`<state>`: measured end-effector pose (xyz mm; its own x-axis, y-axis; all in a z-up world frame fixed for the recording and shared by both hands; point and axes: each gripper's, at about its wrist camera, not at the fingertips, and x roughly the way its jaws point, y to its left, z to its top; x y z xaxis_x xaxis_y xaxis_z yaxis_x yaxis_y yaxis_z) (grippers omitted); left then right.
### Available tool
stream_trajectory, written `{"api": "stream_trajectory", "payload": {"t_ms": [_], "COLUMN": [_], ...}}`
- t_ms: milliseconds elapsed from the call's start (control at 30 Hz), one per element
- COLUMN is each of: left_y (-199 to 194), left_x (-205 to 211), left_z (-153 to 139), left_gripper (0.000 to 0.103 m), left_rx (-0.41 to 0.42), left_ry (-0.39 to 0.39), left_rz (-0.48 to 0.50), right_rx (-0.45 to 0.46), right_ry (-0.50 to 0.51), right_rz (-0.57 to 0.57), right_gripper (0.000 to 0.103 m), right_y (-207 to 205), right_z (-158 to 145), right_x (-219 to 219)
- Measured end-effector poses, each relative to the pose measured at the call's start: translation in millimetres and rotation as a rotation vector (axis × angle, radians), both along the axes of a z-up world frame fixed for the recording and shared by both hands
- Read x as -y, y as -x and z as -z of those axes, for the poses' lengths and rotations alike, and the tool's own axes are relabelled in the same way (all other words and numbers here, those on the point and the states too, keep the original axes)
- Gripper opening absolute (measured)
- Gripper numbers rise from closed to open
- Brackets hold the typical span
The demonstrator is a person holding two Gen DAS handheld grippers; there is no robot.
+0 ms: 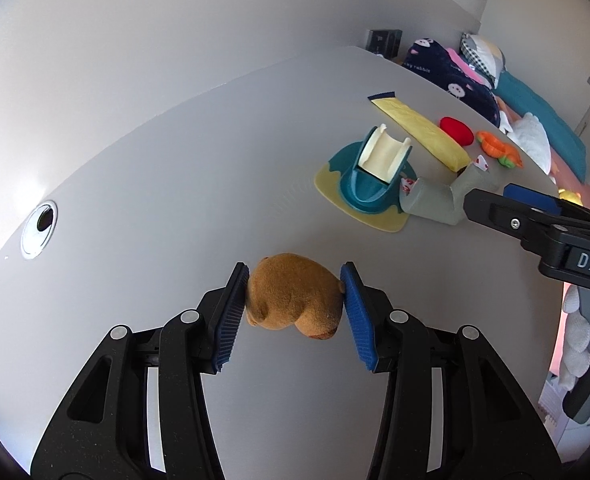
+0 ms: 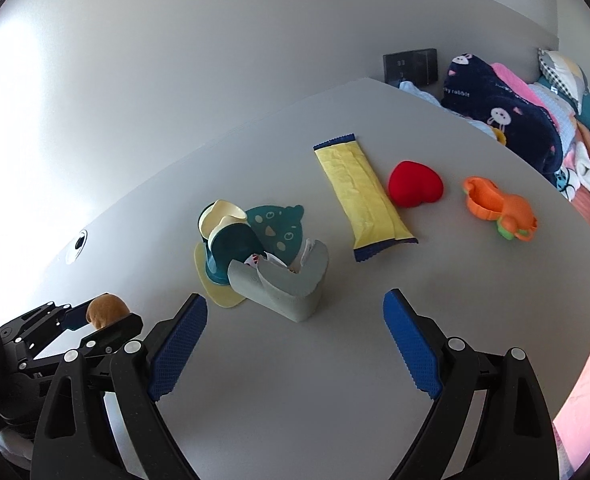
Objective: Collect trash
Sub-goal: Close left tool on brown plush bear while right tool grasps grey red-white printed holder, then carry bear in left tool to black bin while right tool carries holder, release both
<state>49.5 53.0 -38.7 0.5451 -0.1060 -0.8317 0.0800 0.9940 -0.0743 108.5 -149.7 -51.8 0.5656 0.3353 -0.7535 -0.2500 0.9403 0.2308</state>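
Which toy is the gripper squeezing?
The fuzzy brown plush toy, pinched between the left gripper. The red heart and orange toy lie untouched on the table.

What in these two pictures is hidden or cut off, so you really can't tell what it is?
- Scraps inside the grey holder: right wrist view, its walls hide most of them.
- Underside of the brown plush toy: left wrist view, left gripper pads cover its sides.
- Lettering on the right gripper: left wrist view, cut off by the picture edge.
- Dark box behind the table: too small to identify.
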Motion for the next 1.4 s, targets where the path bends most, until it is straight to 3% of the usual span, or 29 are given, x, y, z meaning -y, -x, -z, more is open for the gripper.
{"api": "stream_trajectory", "payload": {"t_ms": [333, 400, 533, 933, 1400], "left_y": [-3.5, -3.9, -3.8, 1.6, 16.4], "left_x": [-12.7, -13.3, -12.7, 2.0, 58.2], "left_z": [8.2, 9.7, 9.1, -5.5, -21.8], "left_gripper": [0.047, 0.047, 0.047, 0.047, 0.047], "left_rx": [-0.020, -0.025, -0.021, 0.011, 0.043], "left_ry": [0.015, 0.018, 0.019, 0.019, 0.038], "left_rz": [-0.015, -0.012, -0.007, 0.025, 0.153], "right_rx": [-0.048, -0.051, -0.067, -0.072, -0.038], "right_ry": [0.048, 0.055, 0.044, 0.031, 0.006], "right_rz": [-0.038, -0.047, -0.079, -0.045, 0.031], "right_gripper": [0.090, 0.084, 0.058, 0.056, 0.056], "right_y": [-26.7, -29.2, -30.6, -11.2, 38.8], "right_z": [20.5, 23.0, 25.3, 11.2, -13.4], "right_x": [-17.6, -18.8, -21.4, -0.9, 45.2]}}
